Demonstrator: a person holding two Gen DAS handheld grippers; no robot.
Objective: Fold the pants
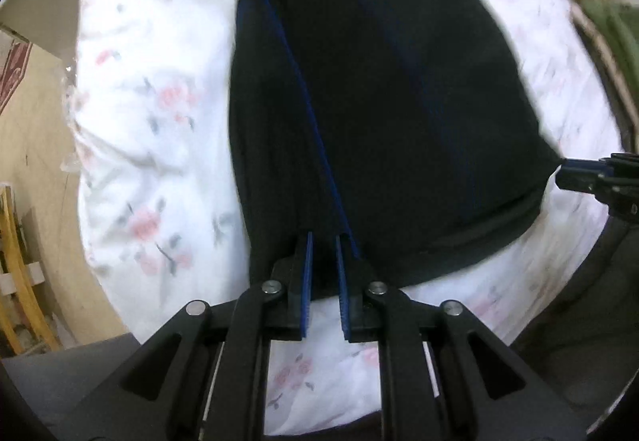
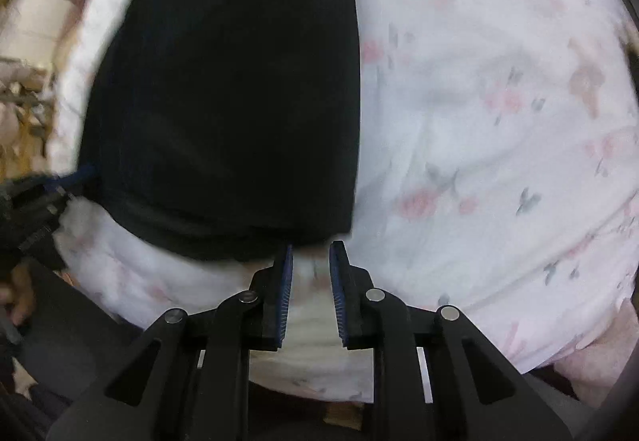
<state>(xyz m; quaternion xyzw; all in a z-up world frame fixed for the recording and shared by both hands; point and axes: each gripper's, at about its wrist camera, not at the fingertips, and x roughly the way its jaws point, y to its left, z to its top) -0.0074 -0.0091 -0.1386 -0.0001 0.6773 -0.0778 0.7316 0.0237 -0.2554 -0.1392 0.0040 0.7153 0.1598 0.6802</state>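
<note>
Black pants (image 1: 379,101) with thin blue side stripes lie flat on a white floral bedsheet (image 1: 151,89). My left gripper (image 1: 324,241) sits at the pants' near waistband edge, its jaws narrowly parted with black fabric between the blue pads. In the right wrist view the pants (image 2: 231,81) fill the upper left. My right gripper (image 2: 310,251) is open at the pants' near right corner, with only sheet (image 2: 479,121) showing in the gap. The right gripper also shows at the right edge of the left wrist view (image 1: 587,177), the left gripper at the left edge of the right wrist view (image 2: 36,201).
The bed's left edge drops to a beige floor with wooden furniture (image 1: 20,261) and a cardboard box (image 1: 16,69). A green cloth (image 1: 615,29) lies at the far right. Clutter (image 2: 24,93) lies beyond the bed's left side in the right wrist view.
</note>
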